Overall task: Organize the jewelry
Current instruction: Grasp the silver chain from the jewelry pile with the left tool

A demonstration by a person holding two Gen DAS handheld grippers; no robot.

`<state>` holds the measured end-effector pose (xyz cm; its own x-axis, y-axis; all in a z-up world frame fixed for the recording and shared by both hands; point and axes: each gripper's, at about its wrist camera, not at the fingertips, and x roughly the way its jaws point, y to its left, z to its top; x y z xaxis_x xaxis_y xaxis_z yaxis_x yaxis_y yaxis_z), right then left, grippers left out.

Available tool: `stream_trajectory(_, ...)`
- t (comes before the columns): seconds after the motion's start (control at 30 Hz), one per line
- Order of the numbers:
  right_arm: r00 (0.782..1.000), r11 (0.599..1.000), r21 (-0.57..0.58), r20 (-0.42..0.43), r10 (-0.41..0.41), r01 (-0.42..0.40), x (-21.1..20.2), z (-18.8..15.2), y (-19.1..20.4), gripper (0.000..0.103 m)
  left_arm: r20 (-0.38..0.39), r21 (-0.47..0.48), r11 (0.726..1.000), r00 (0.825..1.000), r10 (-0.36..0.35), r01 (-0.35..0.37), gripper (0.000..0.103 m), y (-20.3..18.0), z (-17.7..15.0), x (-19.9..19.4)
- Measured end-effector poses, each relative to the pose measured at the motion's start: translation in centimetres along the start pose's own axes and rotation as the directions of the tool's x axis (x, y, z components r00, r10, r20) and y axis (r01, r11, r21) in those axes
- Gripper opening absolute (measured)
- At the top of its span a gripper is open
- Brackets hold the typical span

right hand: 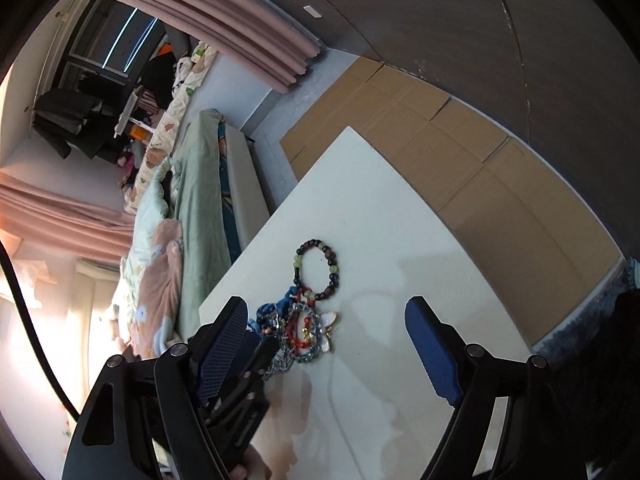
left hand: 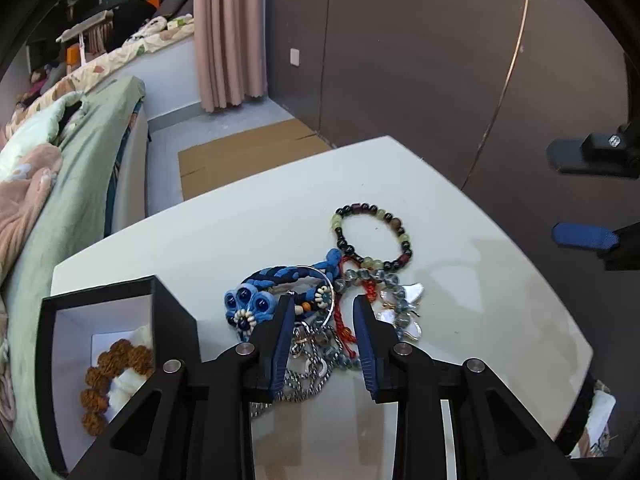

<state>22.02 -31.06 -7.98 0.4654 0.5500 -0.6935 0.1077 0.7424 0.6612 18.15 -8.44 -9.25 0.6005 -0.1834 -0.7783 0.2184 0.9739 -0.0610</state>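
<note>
It's a bedroom setup: a white surface [left hand: 460, 240] beside a bed with green and floral bedding [left hand: 60, 152], pink curtains [left hand: 230, 32] and flattened cardboard [left hand: 248, 160] on the floor behind.

Closest in, the left hand-held gripper [left hand: 322, 308] is down over the jewelry pile [left hand: 316, 320], jaws partly closed and straddling the middle of the tangle: silver chain [left hand: 308, 376], thin silver bangle [left hand: 326, 304] and red cord [left hand: 346, 320] all sit between the blue pads. Can't see the pads actually pressing on anything, so it reads as not pinching yet. Just left of it sits the black box [left hand: 176, 320] with a white interior, and a brown beaded bracelet [left hand: 108, 372] already lies inside. The blue knotted bracelet [left hand: 260, 300] sprawls on the pile's left side, clear bead and butterfly pieces [left hand: 404, 312] on the right.

A bit farther out, the dark-and-green bead bracelet [left hand: 372, 236] lies mostly on its own, just touching the heap.

The right hand-held gripper [right hand: 326, 340] hangs above the surface with jaws spread wide, holding nothing.

The risk here is obvious: everything's knotted together, so closing on the middle probably grabs several pieces at once and a lift could drag the whole clump. A thin chain could also slip out of the pads mid-carry.
</note>
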Motion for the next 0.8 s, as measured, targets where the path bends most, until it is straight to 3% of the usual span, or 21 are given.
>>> stream_trajectory(0.2,1.000,1.000,0.003,-0.009,-0.004,0.004,0.7,1.2,0.6,0.083,-0.014,0.049,0.997,0.998,0.057,-0.056,0.019,-0.3,0.1,1.3)
stream_trajectory(0.3,1.000,1.000,-0.002,-0.012,-0.006,0.006,0.8,1.3,0.9,0.083,-0.024,0.042,0.998,0.999,0.041,-0.040,0.004,0.0,0.2,1.4)
stream_trajectory(0.5,1.000,1.000,-0.018,-0.019,-0.006,0.005,0.8,0.9,1.3,0.083,0.045,-0.032,0.999,0.999,-0.012,0.013,0.002,1.3,1.0,-0.9)
stream_trajectory(0.8,0.999,0.999,-0.030,-0.027,-0.027,0.026,0.9,0.4,1.4,0.082,0.158,-0.158,0.982,0.985,-0.076,0.101,0.002,4.5,2.0,-4.8)
